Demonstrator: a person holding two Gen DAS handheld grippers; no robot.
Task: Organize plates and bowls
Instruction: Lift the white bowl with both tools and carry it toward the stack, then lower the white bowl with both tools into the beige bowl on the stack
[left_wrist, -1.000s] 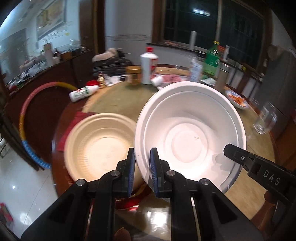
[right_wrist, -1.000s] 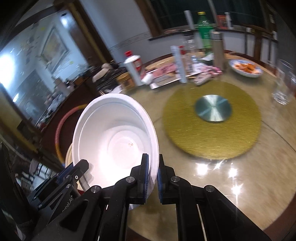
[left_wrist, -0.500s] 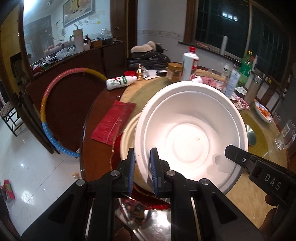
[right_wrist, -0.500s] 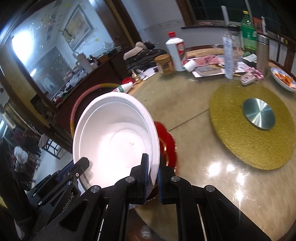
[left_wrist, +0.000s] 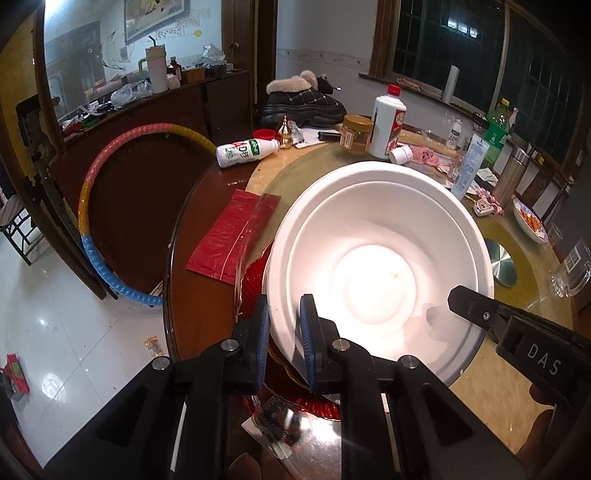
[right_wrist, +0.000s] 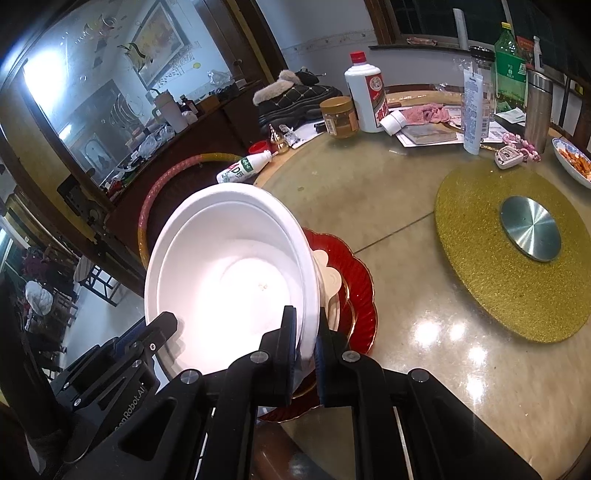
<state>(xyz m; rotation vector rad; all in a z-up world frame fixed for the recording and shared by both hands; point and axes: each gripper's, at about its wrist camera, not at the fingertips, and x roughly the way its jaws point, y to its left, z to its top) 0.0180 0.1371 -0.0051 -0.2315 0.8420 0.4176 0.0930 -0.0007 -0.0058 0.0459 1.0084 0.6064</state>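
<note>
Carried leftward across the table since a second ago, the white bowl (left_wrist: 380, 266) no longer sits beside the beige bowl at the turntable; it now hangs over the red scalloped plate (right_wrist: 356, 280) near the table edge, where a beige dish (right_wrist: 328, 280) already lies. The left gripper (left_wrist: 283, 332) pinches the rim at about 7 o'clock, jaws narrow with the wall between the blue pads (left_wrist: 263, 325). The right gripper (right_wrist: 306, 339) clamps the opposite rim at roughly 4 o'clock in its own view, jaws equally close. That suggests the stacking step is near: the bowl probably needs lowering onto the pile. Its mouth faces up and tilts toward the cameras; being round, it has no long axis.
</note>
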